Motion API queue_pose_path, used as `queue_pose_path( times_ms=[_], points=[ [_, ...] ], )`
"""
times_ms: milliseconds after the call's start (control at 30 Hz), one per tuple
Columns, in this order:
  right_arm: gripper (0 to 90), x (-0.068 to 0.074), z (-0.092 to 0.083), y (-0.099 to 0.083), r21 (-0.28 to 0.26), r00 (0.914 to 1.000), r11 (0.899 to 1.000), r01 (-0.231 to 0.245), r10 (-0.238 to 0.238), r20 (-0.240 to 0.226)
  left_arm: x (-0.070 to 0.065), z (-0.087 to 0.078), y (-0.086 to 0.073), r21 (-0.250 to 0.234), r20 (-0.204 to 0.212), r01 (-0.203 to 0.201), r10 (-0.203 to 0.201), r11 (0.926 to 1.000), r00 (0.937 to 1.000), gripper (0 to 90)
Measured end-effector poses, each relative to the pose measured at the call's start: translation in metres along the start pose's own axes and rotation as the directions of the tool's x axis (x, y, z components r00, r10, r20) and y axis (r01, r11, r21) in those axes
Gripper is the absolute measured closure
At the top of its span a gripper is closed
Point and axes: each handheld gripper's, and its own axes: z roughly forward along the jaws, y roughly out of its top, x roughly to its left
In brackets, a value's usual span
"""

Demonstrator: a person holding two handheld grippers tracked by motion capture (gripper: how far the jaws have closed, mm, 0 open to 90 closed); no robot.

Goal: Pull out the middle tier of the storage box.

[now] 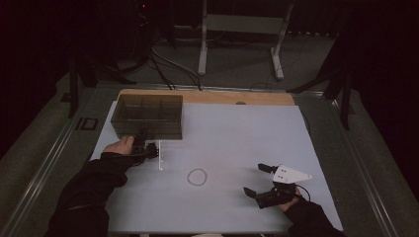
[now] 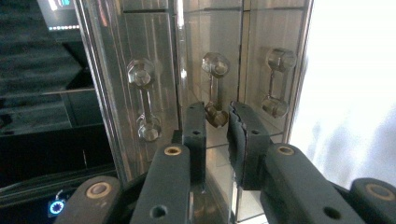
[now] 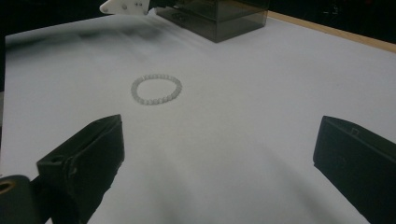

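Drawer handle point(image 2: 215, 88) of the smoky plastic box point(image 1: 147, 115) sits between the left tool point(image 2: 217, 122), nearly clamped; right tool point(image 1: 258, 178) (near the bead bracelet point(image 1: 197, 177)) gapes apart.

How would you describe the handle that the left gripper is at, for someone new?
Find the smoky clear drawer box at the white table's far left. Its front carries three clear handles; the middle handle sits between the left gripper jaws, unlike its two neighbours.

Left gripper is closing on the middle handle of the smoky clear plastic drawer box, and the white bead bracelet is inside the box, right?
No. The white bead bracelet lies on the white tabletop, apart from the smoky clear plastic drawer box, as the high view shows. The left gripper is at the middle handle.
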Motion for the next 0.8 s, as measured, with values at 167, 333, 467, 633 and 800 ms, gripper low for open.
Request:
queue_pose_path(
  times_ms=[167, 333, 467, 633, 800],
  points=[
    [1.9, 0.000, 0.000, 0.000, 0.003, 1.0000, 1.000, 0.001, -0.001, 0.006, 0.002, 0.000, 0.001, 0.003, 0.012, 0.002, -0.002, 1.0000, 0.9999, 81.7],
    [1.9, 0.000, 0.000, 0.000, 0.003, 1.0000, 1.000, 0.001, -0.001, 0.007, 0.004, -0.001, 0.002, 0.008, 0.022, -0.004, 0.004, 1.0000, 0.9998, 81.9],
    [1.9, -0.001, 0.000, 0.000, 0.005, 1.0000, 1.000, 0.002, -0.002, 0.007, 0.004, -0.005, 0.001, 0.006, 0.023, -0.004, 0.004, 1.0000, 0.9997, 82.3],
    [1.9, 0.000, 0.000, 0.000, 0.009, 1.0000, 1.000, 0.003, -0.003, 0.008, 0.001, -0.010, -0.001, -0.009, 0.024, -0.005, 0.006, 0.9999, 0.9997, 82.3],
    [1.9, 0.000, 0.001, 0.000, 0.011, 0.9999, 1.000, 0.003, -0.003, 0.010, -0.001, -0.016, -0.002, -0.012, 0.028, -0.003, 0.003, 0.9999, 0.9996, 82.3]
  ],
)
